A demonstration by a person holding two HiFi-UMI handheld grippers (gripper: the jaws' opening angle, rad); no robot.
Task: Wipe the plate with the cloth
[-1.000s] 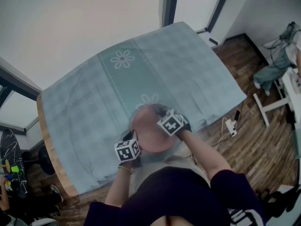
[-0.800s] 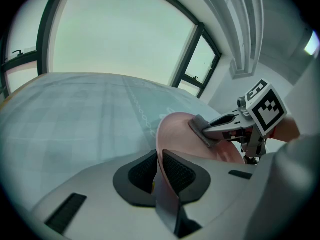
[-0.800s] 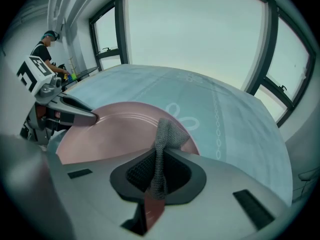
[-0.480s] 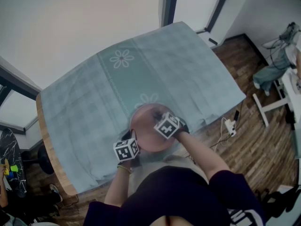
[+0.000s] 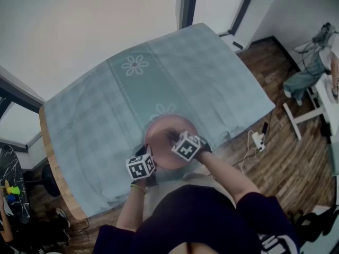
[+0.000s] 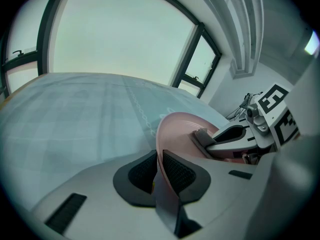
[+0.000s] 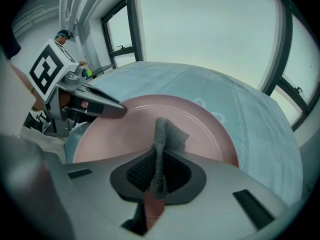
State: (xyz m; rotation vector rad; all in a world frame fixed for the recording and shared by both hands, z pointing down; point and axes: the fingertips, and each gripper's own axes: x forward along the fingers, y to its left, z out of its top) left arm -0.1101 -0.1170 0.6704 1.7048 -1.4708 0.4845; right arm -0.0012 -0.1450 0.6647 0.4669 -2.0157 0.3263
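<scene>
Left gripper (image 6: 159, 159) is pinched on the near rim of the pink plate (image 5: 159, 134), which sits lower centre in the head view on the tablecloth (image 5: 132, 99). Right gripper (image 7: 158, 156) is clamped on the grey cloth (image 7: 167, 131), with the cloth tip on the plate face. My read: press lightly so only cloth touches, not the jaw tips. Sweep overlapping arcs out to the rim. Steer clear of the left jaws.

Head cam looks steeply down on the surface (image 5: 90, 120). Left hand-held gripper (image 6: 159, 159) and right hand-held gripper (image 7: 159, 156) cams sit close, facing each other across the plate (image 5: 157, 141) at 6 o'clock.
</scene>
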